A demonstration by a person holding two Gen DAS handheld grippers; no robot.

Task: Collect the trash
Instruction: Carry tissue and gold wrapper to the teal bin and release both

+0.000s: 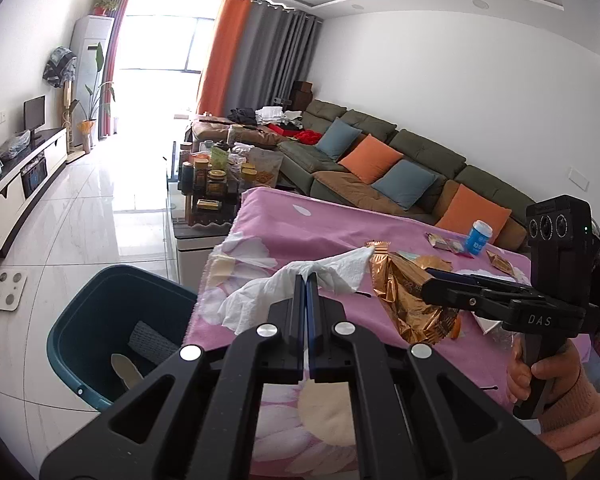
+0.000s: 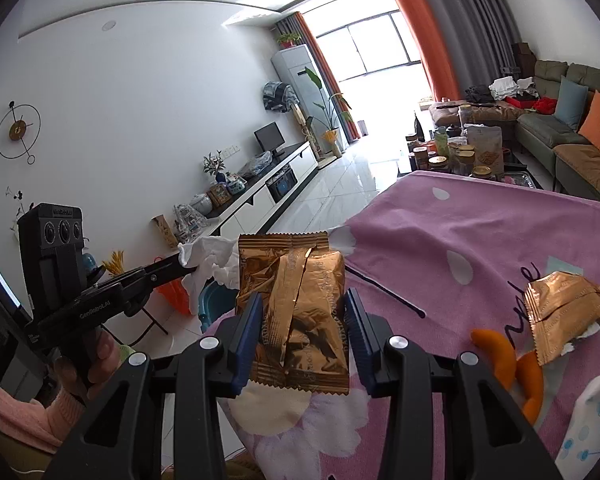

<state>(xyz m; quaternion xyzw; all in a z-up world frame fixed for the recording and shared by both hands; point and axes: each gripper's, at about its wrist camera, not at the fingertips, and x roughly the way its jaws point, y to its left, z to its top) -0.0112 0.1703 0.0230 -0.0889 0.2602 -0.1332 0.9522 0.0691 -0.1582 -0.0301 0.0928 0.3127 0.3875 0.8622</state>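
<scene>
Fingers [image 2: 252,332] flank the gold wrapper [image 2: 300,312], pressing both its sides.

Bright living room, green sofa [image 1: 380,148], apparently tiled.

Left hand-held gripper [image 1: 306,280] clamping white tissue [image 1: 284,292], teal bin [image 1: 80,312] below-left

White tissue [image 1: 300,284] and gold wrapper [image 2: 300,312] gripped, seemingly crumpled.
</scene>
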